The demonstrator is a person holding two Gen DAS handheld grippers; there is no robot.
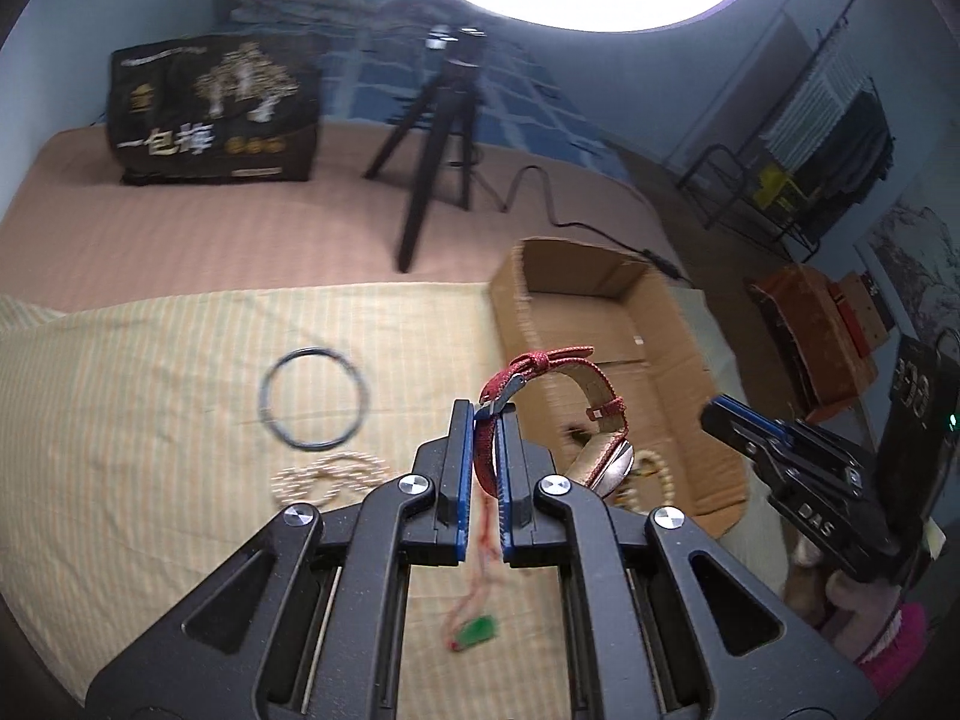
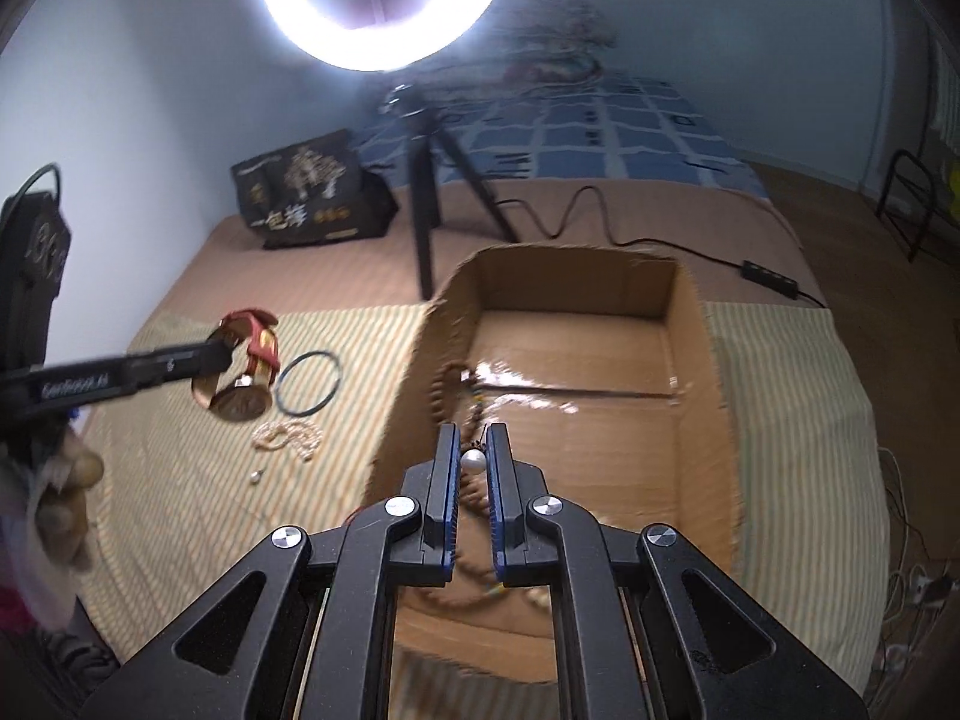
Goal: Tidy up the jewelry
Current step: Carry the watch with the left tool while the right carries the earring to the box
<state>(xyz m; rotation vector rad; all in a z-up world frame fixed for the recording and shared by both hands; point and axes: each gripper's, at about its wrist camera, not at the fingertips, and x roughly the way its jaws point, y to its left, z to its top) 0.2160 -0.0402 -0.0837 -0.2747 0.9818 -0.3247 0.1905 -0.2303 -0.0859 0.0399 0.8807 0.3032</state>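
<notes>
My left gripper [image 1: 486, 414] is shut on the red strap of a watch [image 1: 564, 402], held in the air just left of the open cardboard box [image 1: 606, 306]; it also shows in the right wrist view [image 2: 249, 372]. My right gripper [image 2: 474, 438] is shut on a brown bead bracelet [image 2: 456, 396] with a white bead [image 2: 473, 459], held over the box [image 2: 576, 372]. On the striped cloth [image 1: 150, 420] lie a dark bangle [image 1: 313, 399], a pearl strand [image 1: 330, 477] and a green pendant on a red cord [image 1: 477, 639].
A black tripod [image 1: 438, 138] and its cable stand behind the box. A black printed bag [image 1: 213, 114] sits at the back left. A ring light [image 2: 384, 0] glares overhead. A small loose pearl [image 2: 256, 476] lies on the cloth.
</notes>
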